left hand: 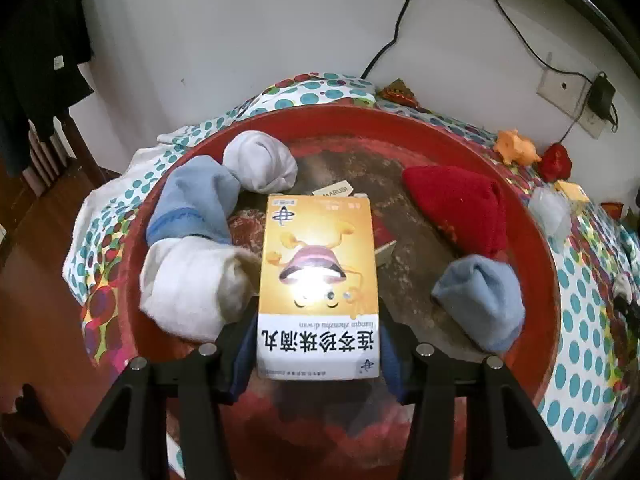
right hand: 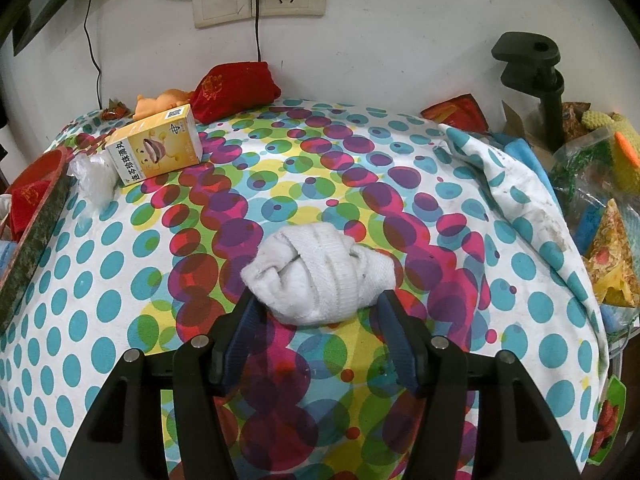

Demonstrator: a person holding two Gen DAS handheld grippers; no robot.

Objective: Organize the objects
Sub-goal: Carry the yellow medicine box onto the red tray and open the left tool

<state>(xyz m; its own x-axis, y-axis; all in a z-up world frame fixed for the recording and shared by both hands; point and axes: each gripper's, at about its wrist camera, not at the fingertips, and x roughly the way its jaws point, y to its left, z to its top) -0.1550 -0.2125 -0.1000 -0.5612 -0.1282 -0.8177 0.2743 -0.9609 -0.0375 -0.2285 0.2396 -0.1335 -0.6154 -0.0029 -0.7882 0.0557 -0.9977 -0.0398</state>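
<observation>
My left gripper (left hand: 318,320) is shut on a yellow medicine box (left hand: 318,280) and holds it over the red round tray (left hand: 532,248). In the tray lie a grey sock ball (left hand: 260,162), a blue sock (left hand: 196,204), a white sock (left hand: 188,288), a red cloth (left hand: 456,208) and another blue sock ball (left hand: 480,300). In the right wrist view my right gripper (right hand: 316,304) has its fingers around a white rolled sock (right hand: 320,276) on the dotted tablecloth (right hand: 120,280), touching its sides. A second yellow medicine box (right hand: 156,148) lies at the far left.
A red pouch (right hand: 236,90), an orange toy (right hand: 160,102) and a clear plastic wad (right hand: 94,178) sit near the wall. The tray's edge (right hand: 36,232) is at the left. Bags and toys (right hand: 600,200) and a black clamp (right hand: 536,76) stand at the right. Wall sockets (right hand: 260,0) have cables.
</observation>
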